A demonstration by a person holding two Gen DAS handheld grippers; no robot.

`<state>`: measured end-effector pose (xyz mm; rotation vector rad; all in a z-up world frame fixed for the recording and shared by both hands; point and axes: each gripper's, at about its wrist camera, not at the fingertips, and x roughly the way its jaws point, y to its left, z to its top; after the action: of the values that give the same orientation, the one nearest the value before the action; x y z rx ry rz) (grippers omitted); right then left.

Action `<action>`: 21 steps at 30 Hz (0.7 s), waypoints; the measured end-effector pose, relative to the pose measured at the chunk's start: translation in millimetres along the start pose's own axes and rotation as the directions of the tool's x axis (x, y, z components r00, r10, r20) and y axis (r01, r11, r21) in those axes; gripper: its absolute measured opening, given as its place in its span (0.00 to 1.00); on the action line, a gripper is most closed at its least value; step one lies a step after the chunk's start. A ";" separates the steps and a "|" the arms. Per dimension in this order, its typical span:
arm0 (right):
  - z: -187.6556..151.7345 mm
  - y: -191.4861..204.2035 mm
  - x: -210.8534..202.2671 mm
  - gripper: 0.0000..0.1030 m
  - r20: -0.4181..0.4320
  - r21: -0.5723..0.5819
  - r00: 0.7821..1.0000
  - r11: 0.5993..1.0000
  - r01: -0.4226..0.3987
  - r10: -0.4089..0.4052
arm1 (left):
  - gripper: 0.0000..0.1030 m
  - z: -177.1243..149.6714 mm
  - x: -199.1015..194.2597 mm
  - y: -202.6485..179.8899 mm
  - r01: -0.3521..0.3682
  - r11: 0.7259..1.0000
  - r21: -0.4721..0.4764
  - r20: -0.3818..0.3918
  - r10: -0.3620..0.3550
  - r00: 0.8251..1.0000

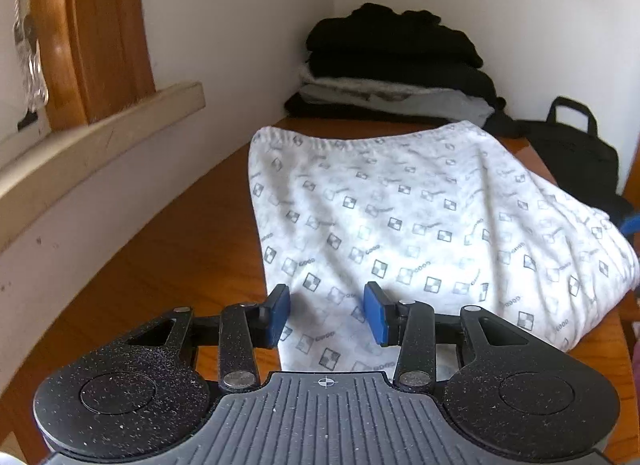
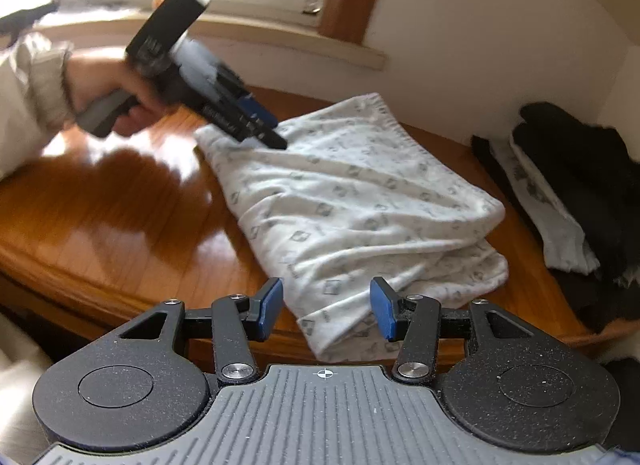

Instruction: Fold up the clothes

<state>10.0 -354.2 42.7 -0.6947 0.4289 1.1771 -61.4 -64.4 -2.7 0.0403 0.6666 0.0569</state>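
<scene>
On a wooden table (image 2: 120,201), a white patterned garment (image 2: 352,201) lies folded over itself, both spread-fingered grippers empty: left gripper (image 1: 326,315) at its near corner, right gripper (image 2: 326,313) at another. Whether another fold or stacking on the folded pile (image 1: 396,69) follows, the scene leaves unsettled.

Folded garment (image 1: 400,233) lies on the table (image 1: 192,233); clothes stack (image 1: 392,69) behind it (against the wall).
</scene>
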 end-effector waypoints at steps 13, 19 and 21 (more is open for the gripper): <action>-19.4 -5.0 -4.0 0.05 -0.105 -0.186 0.990 0.980 0.071 -0.092 | 0.46 -2.3 6.3 13.7 0.018 0.999 -0.046 0.006 -0.018 1.000; -26.8 -4.8 -7.1 0.04 -0.131 -0.256 0.983 0.962 0.090 -0.126 | 0.47 0.0 4.3 11.9 0.008 0.998 -0.054 0.000 -0.008 1.000; -27.7 -2.5 -9.0 0.04 -0.122 -0.268 0.984 0.959 0.093 -0.130 | 0.52 1.1 2.5 12.9 0.003 0.998 -0.066 -0.007 -0.003 1.000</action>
<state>10.6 -380.1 29.2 -1.0221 0.3481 1.0913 -59.2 -51.4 -2.7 -0.0247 0.6711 0.0766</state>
